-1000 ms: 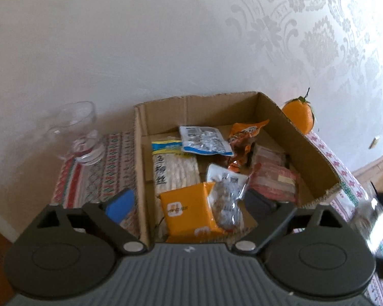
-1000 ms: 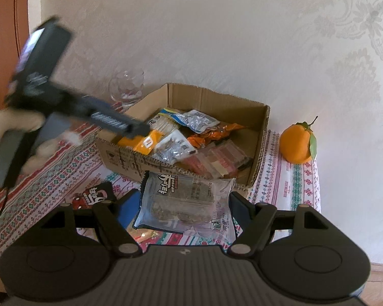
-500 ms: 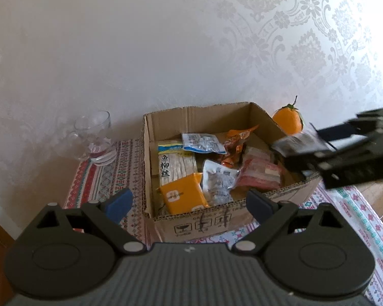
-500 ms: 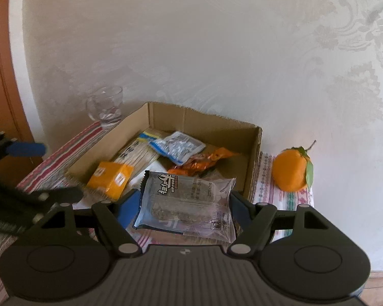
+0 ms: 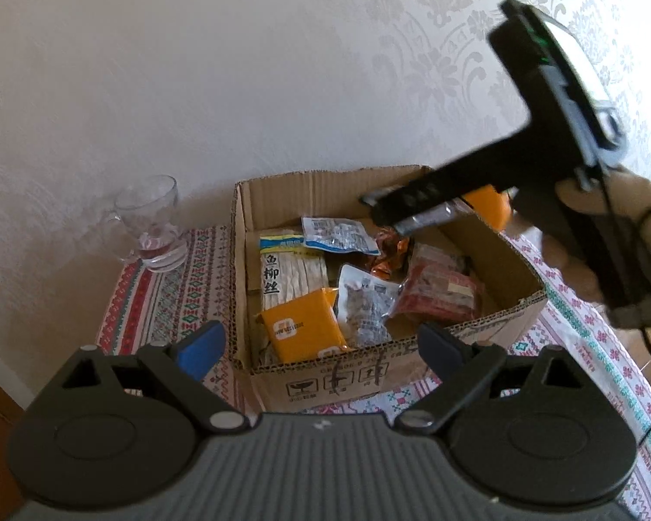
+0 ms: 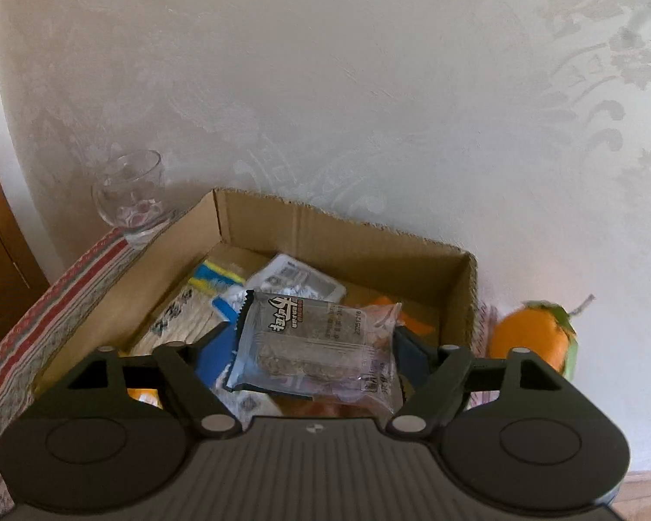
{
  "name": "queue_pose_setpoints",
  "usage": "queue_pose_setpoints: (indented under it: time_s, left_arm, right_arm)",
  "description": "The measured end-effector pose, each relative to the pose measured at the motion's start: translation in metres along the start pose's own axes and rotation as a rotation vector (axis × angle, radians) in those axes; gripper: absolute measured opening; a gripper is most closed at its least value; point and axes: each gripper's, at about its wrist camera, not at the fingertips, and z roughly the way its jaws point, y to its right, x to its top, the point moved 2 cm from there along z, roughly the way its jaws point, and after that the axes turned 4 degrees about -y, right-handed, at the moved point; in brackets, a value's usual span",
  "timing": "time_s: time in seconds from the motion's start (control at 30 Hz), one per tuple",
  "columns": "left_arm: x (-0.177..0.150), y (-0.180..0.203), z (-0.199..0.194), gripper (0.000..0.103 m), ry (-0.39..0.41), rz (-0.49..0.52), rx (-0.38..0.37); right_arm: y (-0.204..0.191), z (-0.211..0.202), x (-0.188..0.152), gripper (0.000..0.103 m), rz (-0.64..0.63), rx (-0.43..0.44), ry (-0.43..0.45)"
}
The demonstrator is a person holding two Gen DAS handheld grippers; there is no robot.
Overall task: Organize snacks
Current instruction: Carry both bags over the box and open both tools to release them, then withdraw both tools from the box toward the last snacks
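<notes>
An open cardboard box (image 5: pixel 477 360) (image 6: pixel 325 239) sits on a patterned tablecloth and holds several snack packs, among them an orange pack (image 5: pixel 301 330), a white strip pack (image 5: pixel 290 273) and a red pack (image 5: pixel 438 293). My right gripper (image 6: pixel 314 347) is shut on a clear snack packet with dark print (image 6: pixel 312 347) and holds it above the box's inside. It shows in the left wrist view (image 5: pixel 416 212) over the box's far right corner. My left gripper (image 5: pixel 321 343) is open and empty, in front of the box's near wall.
A clear glass cup (image 5: pixel 147 225) (image 6: pixel 130 195) stands left of the box by the wall. An orange with a leaf (image 6: pixel 534 338) sits right of the box. The white patterned wall (image 5: pixel 282 65) is close behind. The tablecloth (image 5: pixel 165 295) runs left and right of the box.
My right gripper has carried the packet from in front of the box to above its inside. My left gripper has pulled back from over the box to in front of it.
</notes>
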Motion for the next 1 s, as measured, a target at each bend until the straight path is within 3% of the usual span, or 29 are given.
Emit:
queue_pose_setpoints:
  time_s: [0.1, 0.57, 0.7, 0.9, 1.0]
  left_arm:
    - [0.0, 0.0, 0.0, 0.096, -0.005, 0.007, -0.003]
    - [-0.015, -0.001, -0.015, 0.096, -0.009, 0.044, -0.004]
    - [-0.03, -0.005, -0.019, 0.096, -0.01, 0.062, 0.03]
    - [-0.065, -0.015, -0.027, 0.096, -0.046, 0.044, -0.009]
    - [-0.08, -0.014, -0.032, 0.096, -0.061, 0.058, 0.014]
  right_arm:
    - [0.0, 0.001, 0.003, 0.103, -0.009, -0.009, 0.024]
    - [-0.013, -0.056, -0.03, 0.103, -0.045, 0.012, 0.049]
    - [-0.022, -0.073, -0.053, 0.103, -0.055, -0.008, 0.048]
    - [-0.037, -0.087, -0.088, 0.103, -0.035, -0.03, 0.033]
    - [-0.048, -0.086, -0.108, 0.103, -0.013, -0.054, 0.027]
